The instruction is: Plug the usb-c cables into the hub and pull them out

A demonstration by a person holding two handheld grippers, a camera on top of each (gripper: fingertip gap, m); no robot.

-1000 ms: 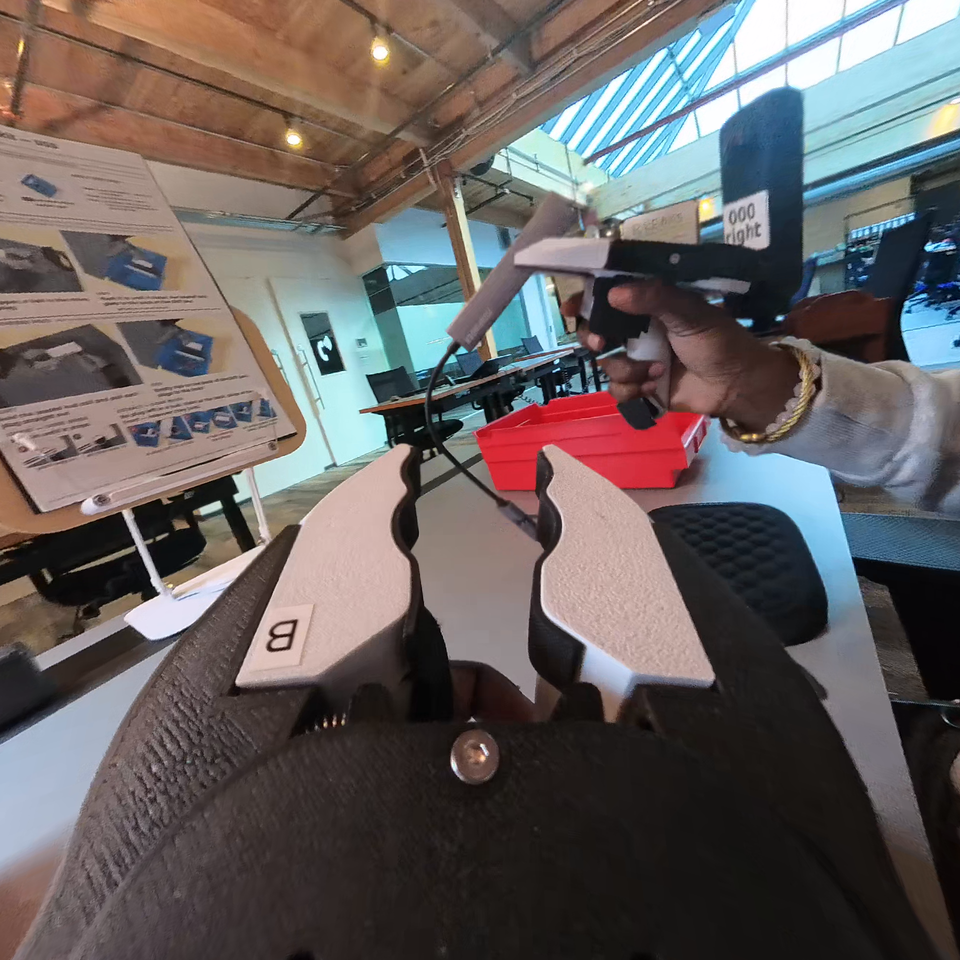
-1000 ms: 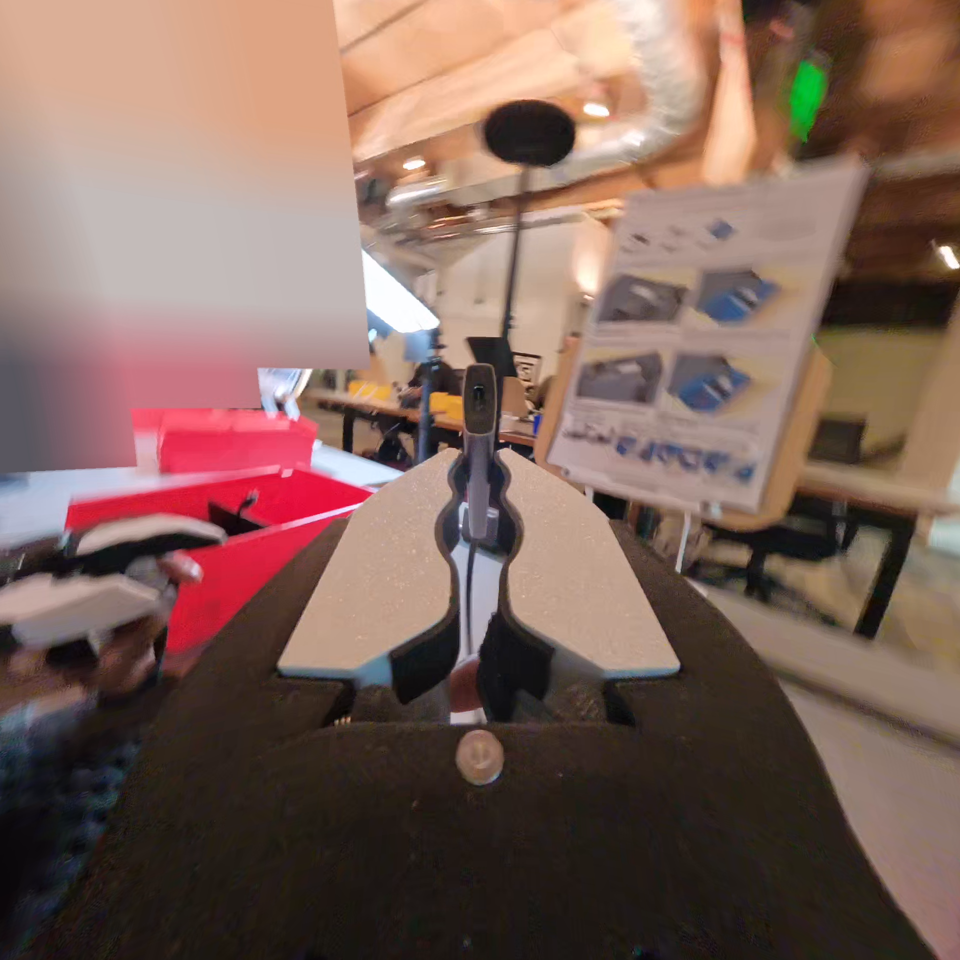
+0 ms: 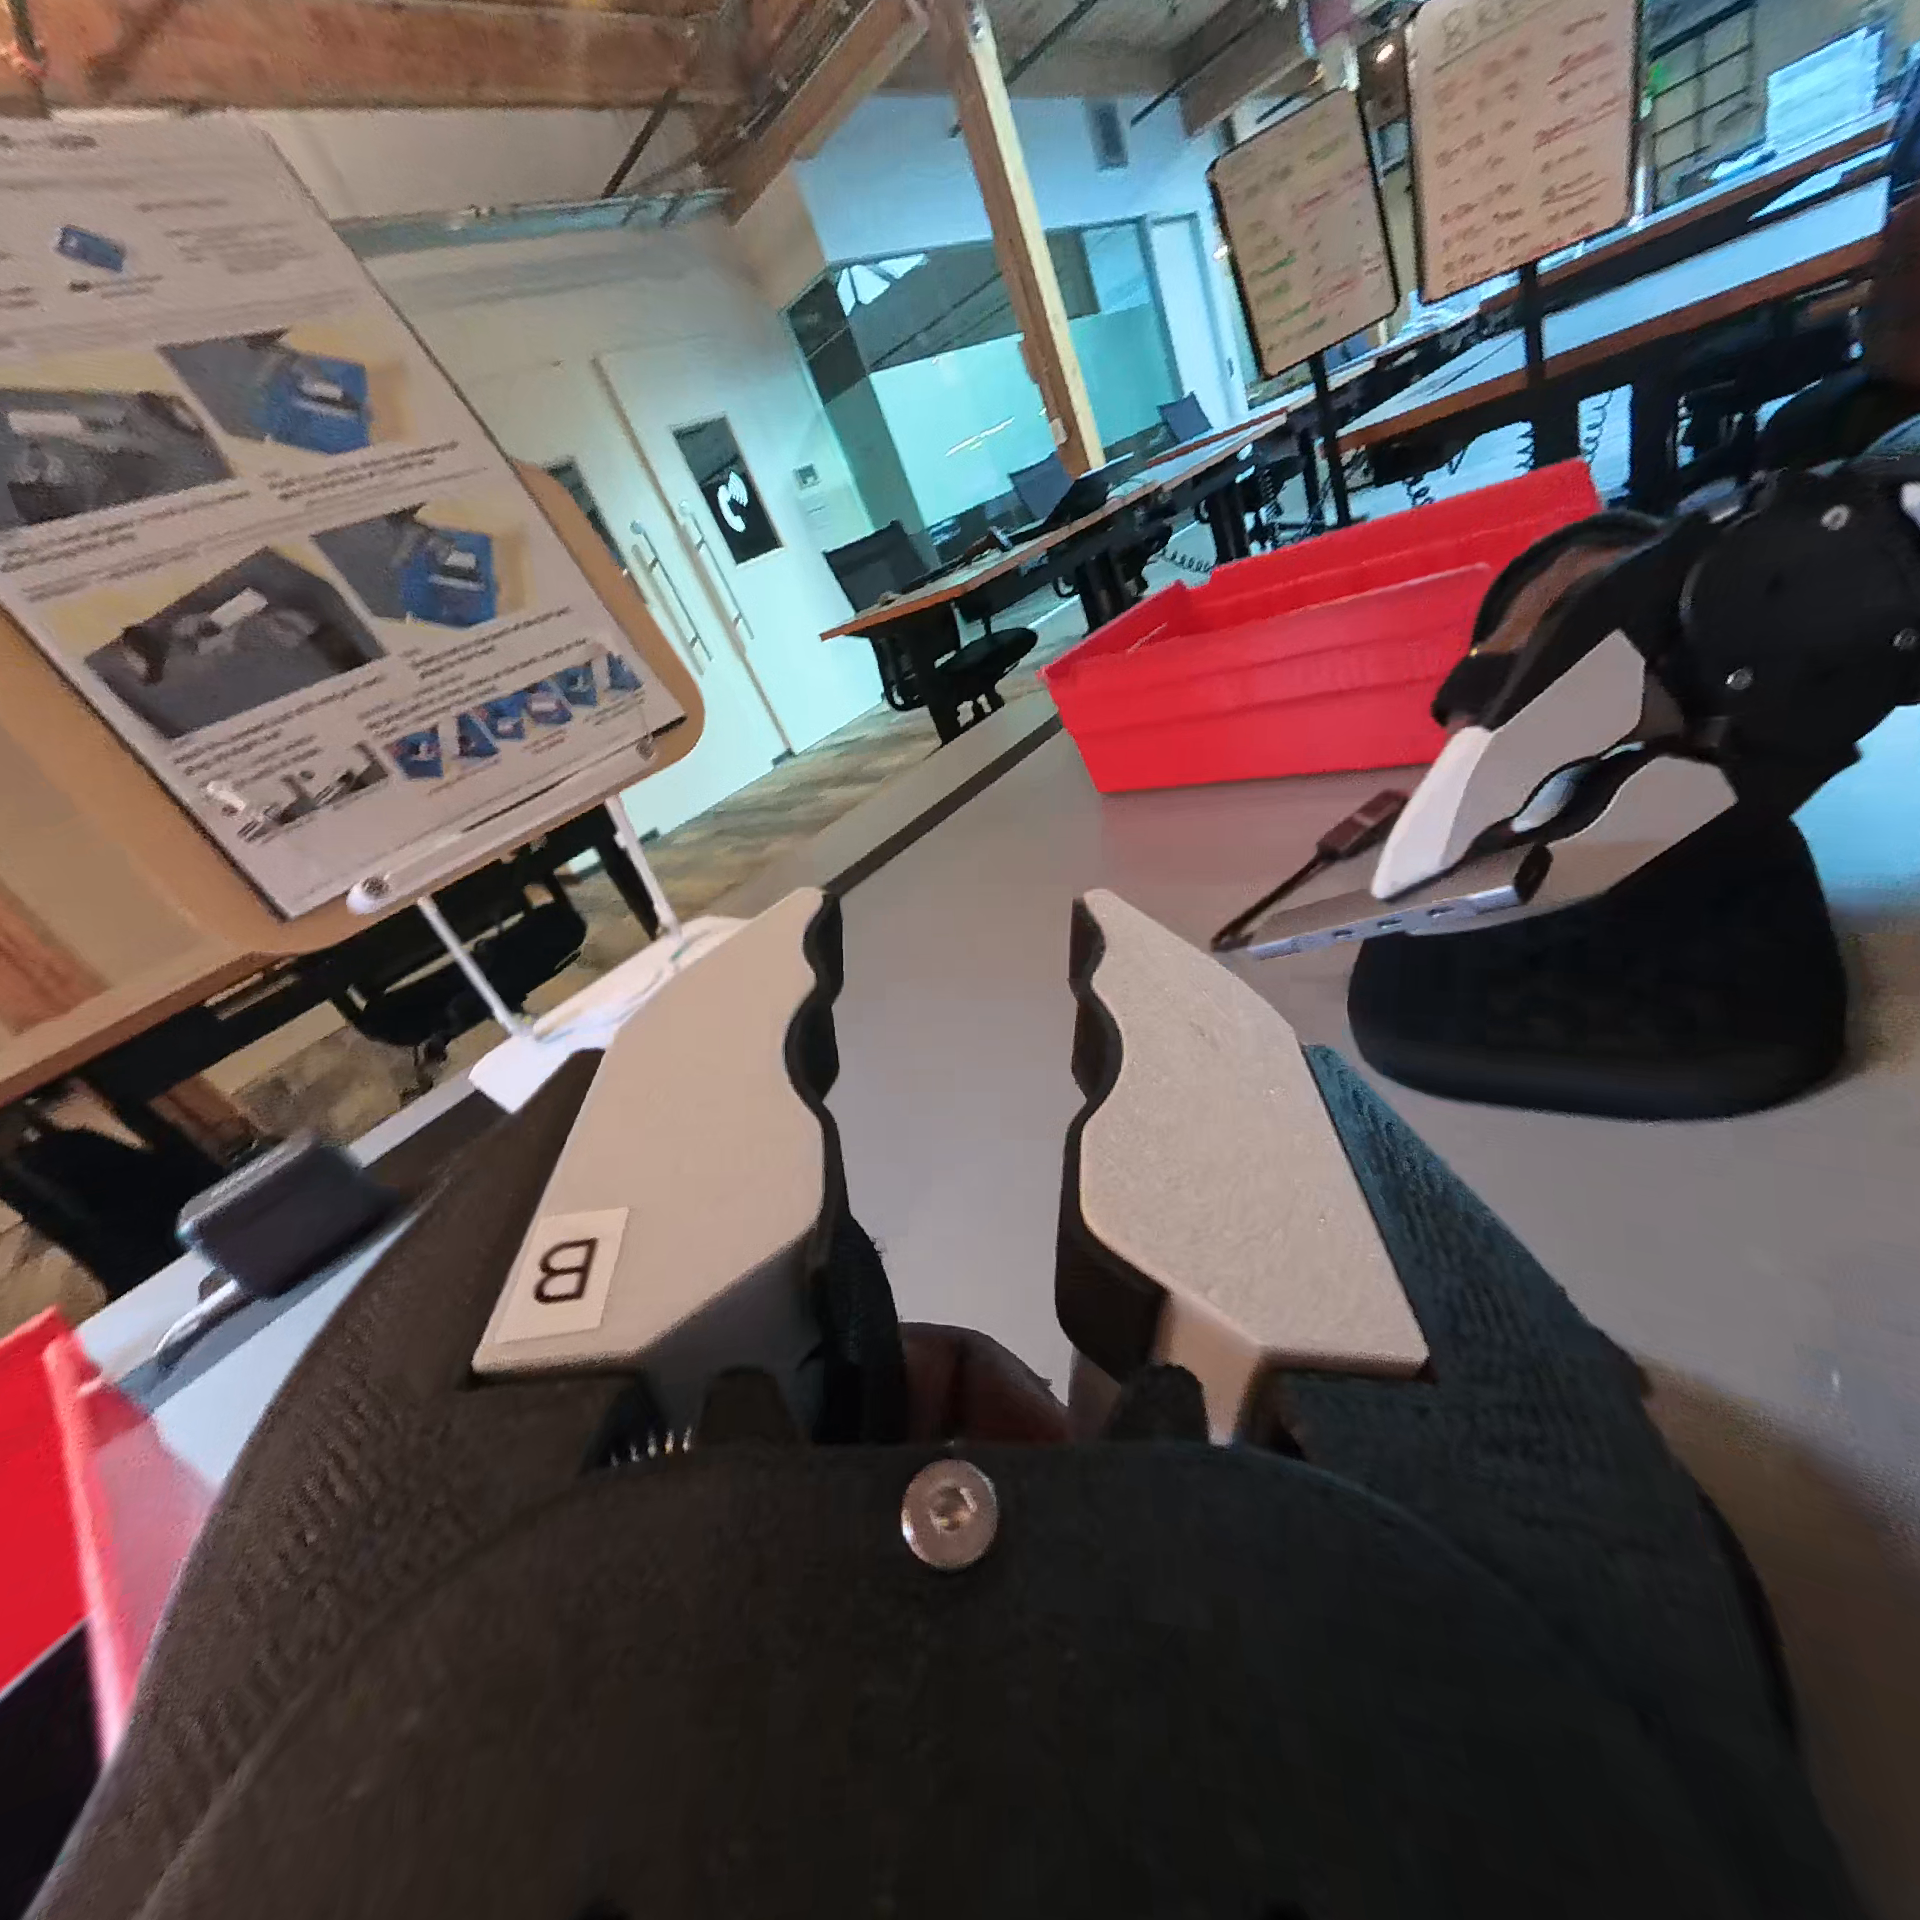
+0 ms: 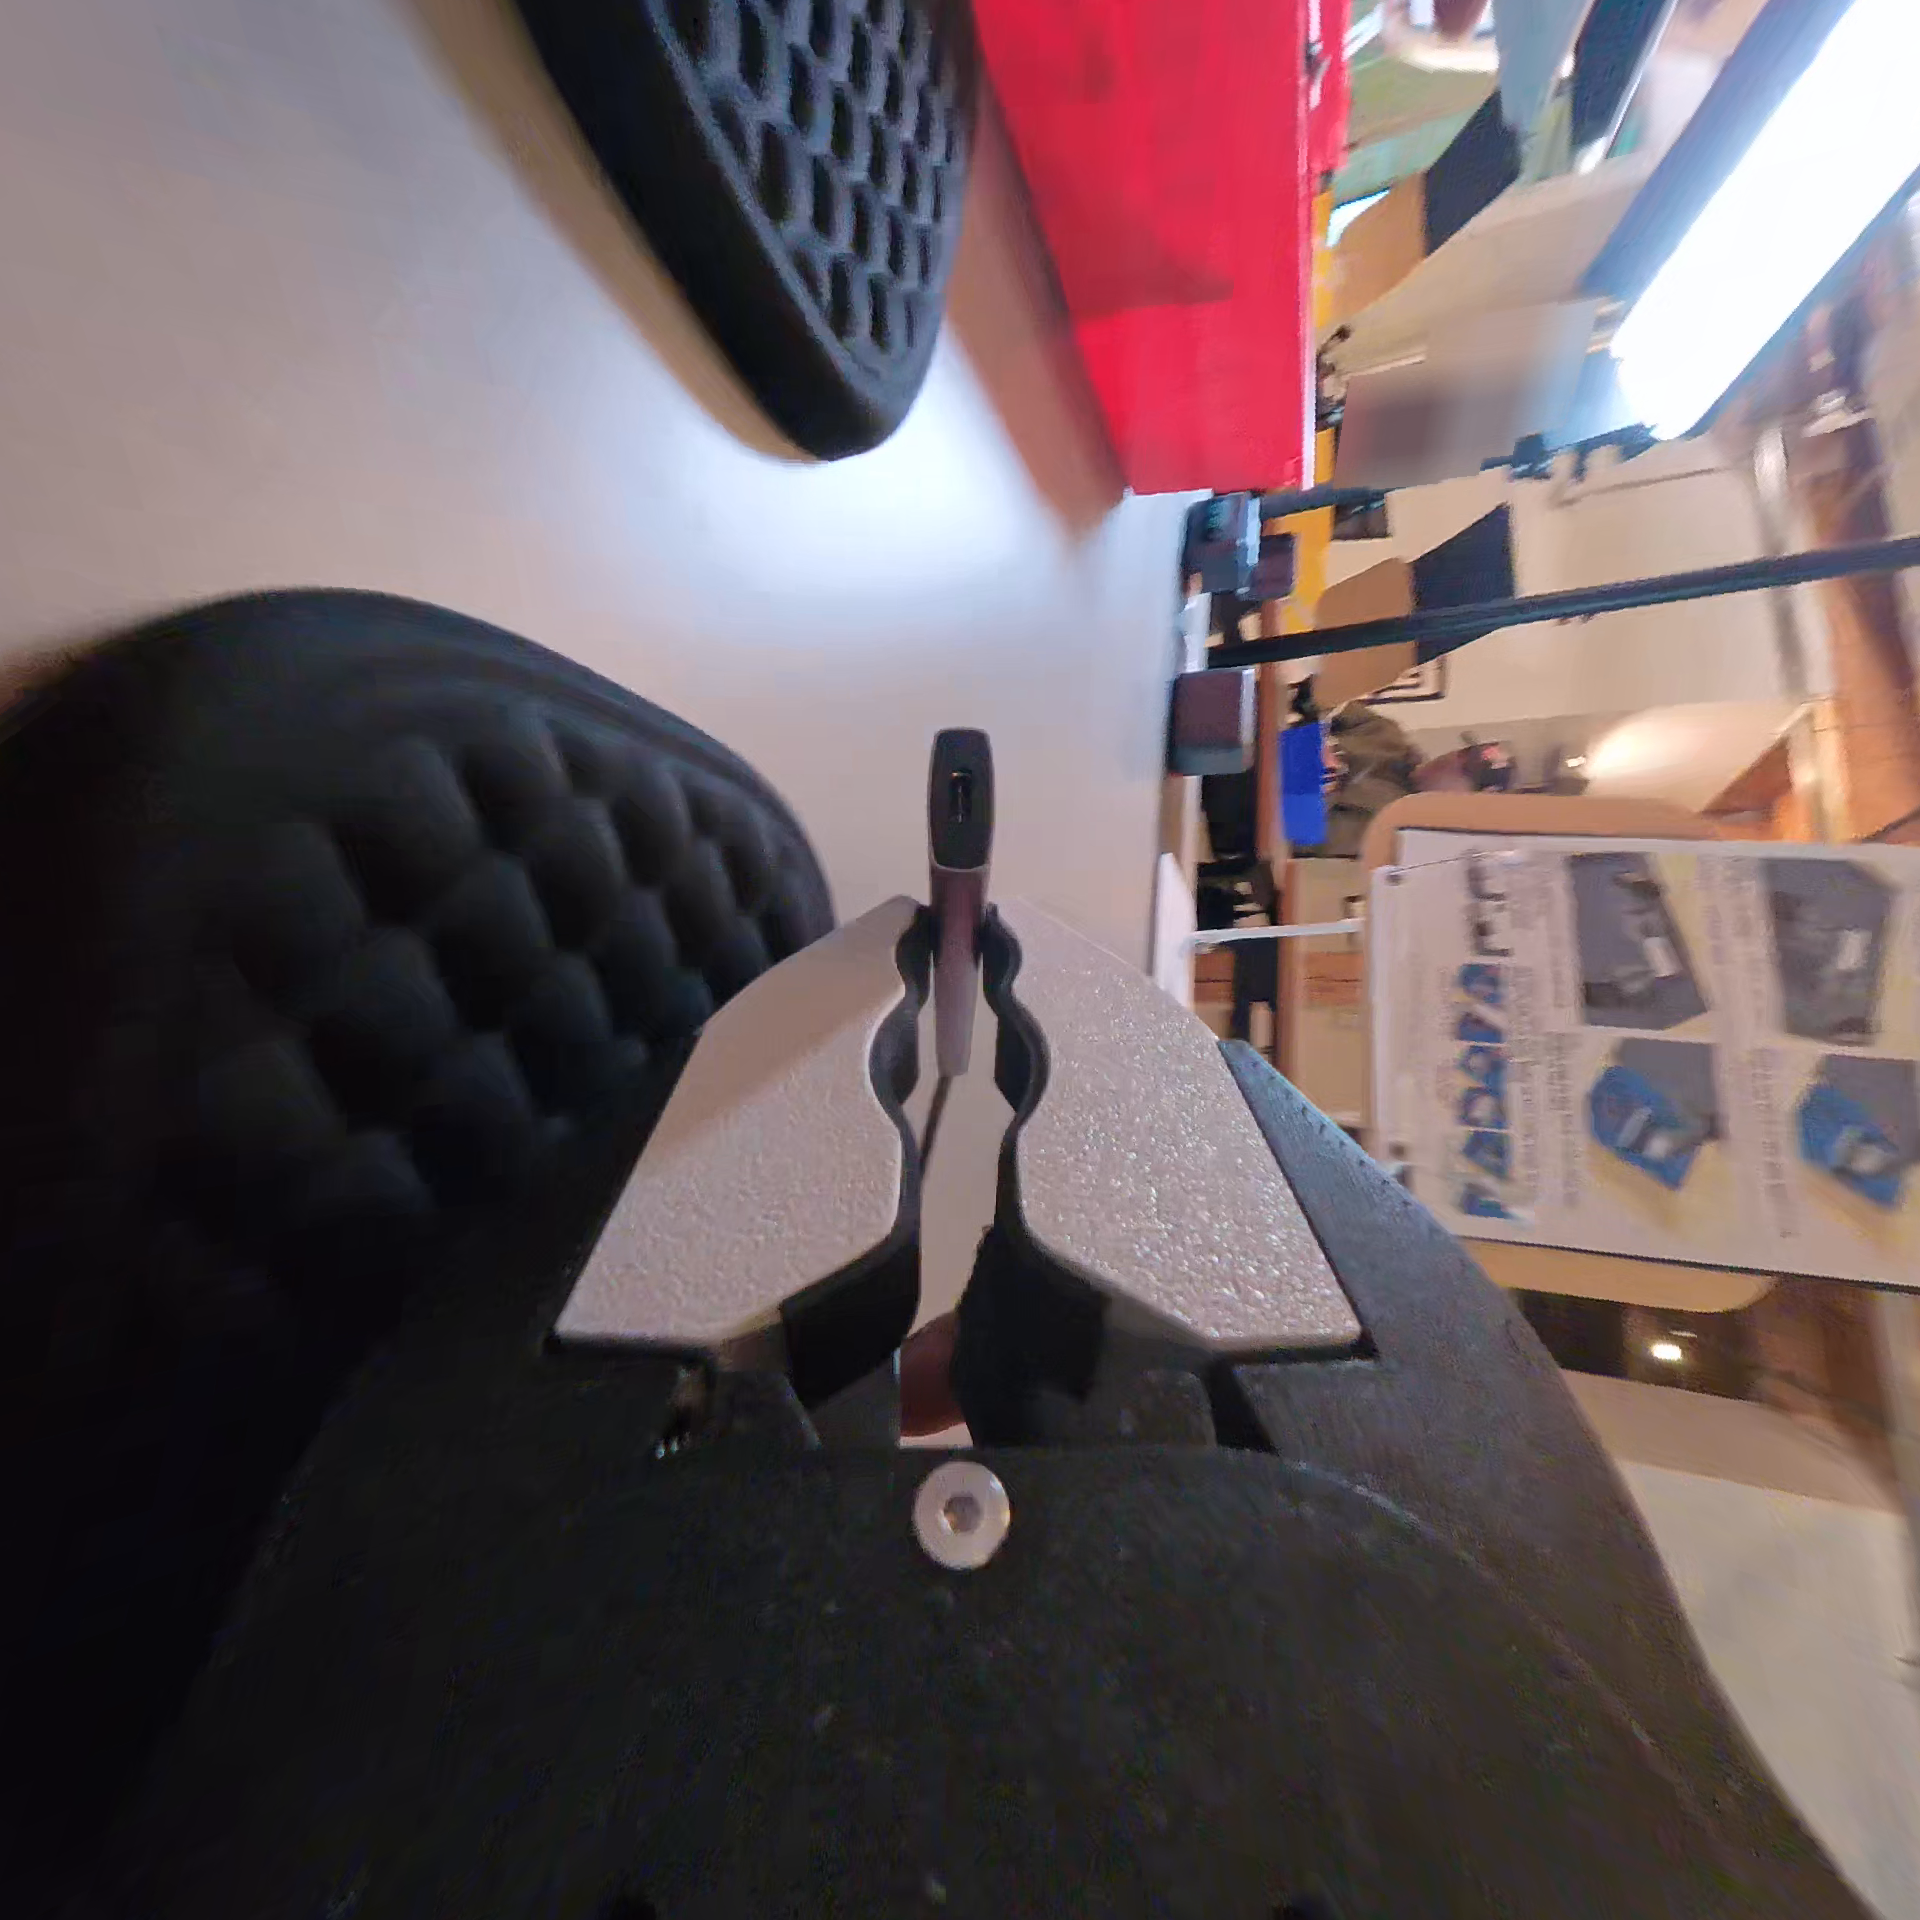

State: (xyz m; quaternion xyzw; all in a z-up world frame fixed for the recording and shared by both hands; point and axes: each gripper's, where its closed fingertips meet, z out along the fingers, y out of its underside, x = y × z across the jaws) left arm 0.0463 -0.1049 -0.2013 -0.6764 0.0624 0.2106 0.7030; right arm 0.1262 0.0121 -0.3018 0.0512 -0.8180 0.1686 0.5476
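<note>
The left gripper (image 3: 951, 914) is hovering low over the grey table (image 3: 956, 1039) with its two pale fingers (image 3: 707, 1101) spread apart and nothing lying between them. Beyond it and to the right, the right gripper (image 3: 1455, 821) is reaching in from the side, its fingers pressed onto the slim silver hub (image 3: 1382, 920), which is resting across the top of a black honeycomb-textured pad (image 3: 1600, 997). The hub's row of small ports is facing the left gripper, and a thin black cable (image 3: 1273, 904) is running out of the hub's near end toward a dark reddish connector (image 3: 1361, 805) lying on the table just past the hub. A red tray (image 3: 1247, 696) is sitting on the table behind the hub, and a stand holding an instruction sheet (image 3: 260, 499) is standing off to the left of the hub, well apart from it. In the right wrist view, which is turned sideways, the right gripper (image 4: 956, 920) is pinching the hub (image 4: 956, 883) edge-on between its fingertips, so the hub's dark end with its slot is sticking out past them. The same black pad (image 4: 364, 987) is lying directly beside the hub, a second honeycomb pad (image 4: 790, 187) is farther off, and the red tray (image 4: 1174, 208) is lying beyond that.
</note>
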